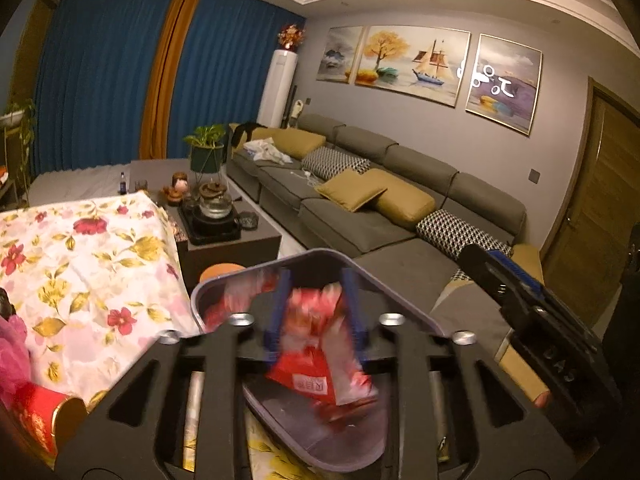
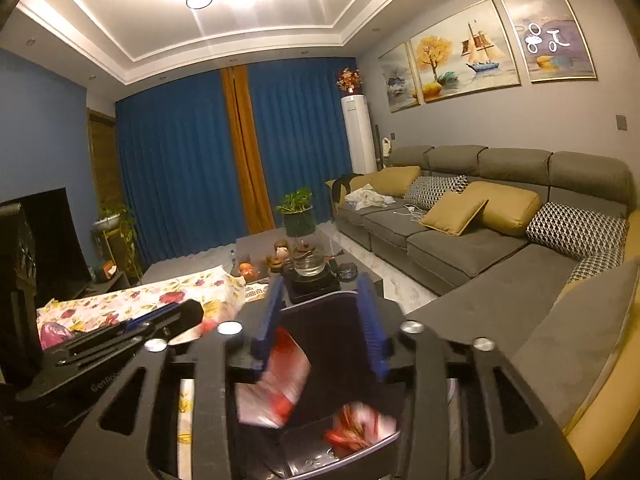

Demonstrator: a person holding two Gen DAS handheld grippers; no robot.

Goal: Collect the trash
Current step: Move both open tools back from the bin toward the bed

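Observation:
A grey-purple trash bin (image 1: 224, 280) stands open below both grippers, next to the floral-cloth table (image 1: 80, 264). In the left wrist view my left gripper (image 1: 316, 312) hangs over the bin with a blurred red and white wrapper (image 1: 320, 356) between its blue fingers (image 1: 280, 312); whether the fingers still grip it is unclear. In the right wrist view my right gripper (image 2: 324, 320) is open over the dark bin (image 2: 340, 344). A red and white wrapper (image 2: 276, 380) is in the bin below it, and another crumpled piece (image 2: 360, 424) lies lower. The right gripper also shows in the left wrist view (image 1: 520, 292).
A red tin (image 1: 44, 416) and a pink bag (image 1: 12, 344) lie on the floral cloth. A dark coffee table (image 1: 224, 236) with a tea set and a potted plant (image 1: 206, 148) stands beyond. A grey sofa (image 1: 380, 200) runs along the right.

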